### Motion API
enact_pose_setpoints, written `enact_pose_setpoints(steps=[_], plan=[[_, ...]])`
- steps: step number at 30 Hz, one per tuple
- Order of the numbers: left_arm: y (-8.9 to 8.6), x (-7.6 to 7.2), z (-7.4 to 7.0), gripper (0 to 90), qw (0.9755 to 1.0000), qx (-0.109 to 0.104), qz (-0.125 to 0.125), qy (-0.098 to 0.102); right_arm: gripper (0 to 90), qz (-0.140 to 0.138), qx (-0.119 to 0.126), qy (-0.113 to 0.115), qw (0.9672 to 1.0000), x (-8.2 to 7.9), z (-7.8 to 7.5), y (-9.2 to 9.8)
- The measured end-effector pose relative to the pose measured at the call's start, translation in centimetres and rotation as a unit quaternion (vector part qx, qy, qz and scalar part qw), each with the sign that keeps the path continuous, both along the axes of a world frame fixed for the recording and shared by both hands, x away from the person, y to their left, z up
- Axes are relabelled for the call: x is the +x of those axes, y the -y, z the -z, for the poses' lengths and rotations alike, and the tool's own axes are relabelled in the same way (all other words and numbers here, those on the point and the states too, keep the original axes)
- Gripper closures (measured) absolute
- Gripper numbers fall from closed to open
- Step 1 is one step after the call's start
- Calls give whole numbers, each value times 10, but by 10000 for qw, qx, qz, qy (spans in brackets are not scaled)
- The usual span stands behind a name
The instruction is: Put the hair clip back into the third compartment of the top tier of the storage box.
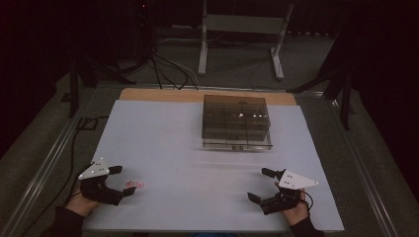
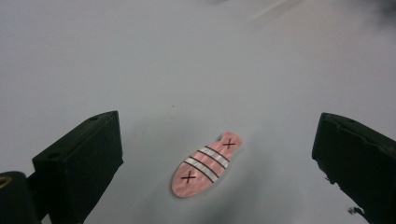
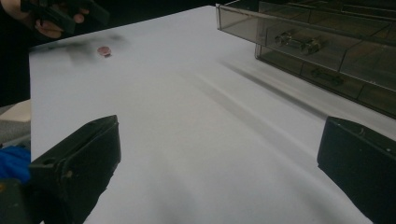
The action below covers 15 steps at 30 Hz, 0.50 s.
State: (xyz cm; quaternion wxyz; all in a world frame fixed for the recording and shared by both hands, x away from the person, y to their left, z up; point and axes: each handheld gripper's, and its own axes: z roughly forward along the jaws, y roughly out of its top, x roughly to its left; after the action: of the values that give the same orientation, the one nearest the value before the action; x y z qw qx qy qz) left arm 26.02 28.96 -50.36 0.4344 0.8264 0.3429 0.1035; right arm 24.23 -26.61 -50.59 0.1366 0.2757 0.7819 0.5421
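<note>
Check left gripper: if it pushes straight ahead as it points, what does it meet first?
Probably the small pink fish-shaped piece with white stripes, lying flat on the white table between the open jaws of the left gripper; depth is unclear.

pink fish clip (image 2: 206, 164), white table (image 2: 140, 56)

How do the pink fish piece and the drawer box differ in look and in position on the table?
The fish piece is small, flat and pink with white stripes; the drawer box is large, tall and smoky clear. The fish piece lies near the left gripper, between its open jaws; the drawer box stands far from both grippers. Both rest on the white table.
</note>
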Motion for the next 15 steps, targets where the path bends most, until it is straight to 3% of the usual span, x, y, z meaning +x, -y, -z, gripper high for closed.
enact_pose_setpoints(steps=[3, 8, 11, 15], plan=[[2, 0, 2, 30, 9999, 123, -8, 36, 0, -4, 2, -8, 10000, 0, 0, 0], [2, 0, 2, 162, 9994, 252, -220, 90, 0, -3, -24, -1, 10000, 0, 0, 0], [3, 1, 4, 205, 9992, 307, -265, 36, 0, 2, -12, 3, 10000, 0, 0, 0], [4, 3, 7, 340, 9989, 377, -286, -43, 0, -1, -27, -4, 10000, 0, 0, -1]])
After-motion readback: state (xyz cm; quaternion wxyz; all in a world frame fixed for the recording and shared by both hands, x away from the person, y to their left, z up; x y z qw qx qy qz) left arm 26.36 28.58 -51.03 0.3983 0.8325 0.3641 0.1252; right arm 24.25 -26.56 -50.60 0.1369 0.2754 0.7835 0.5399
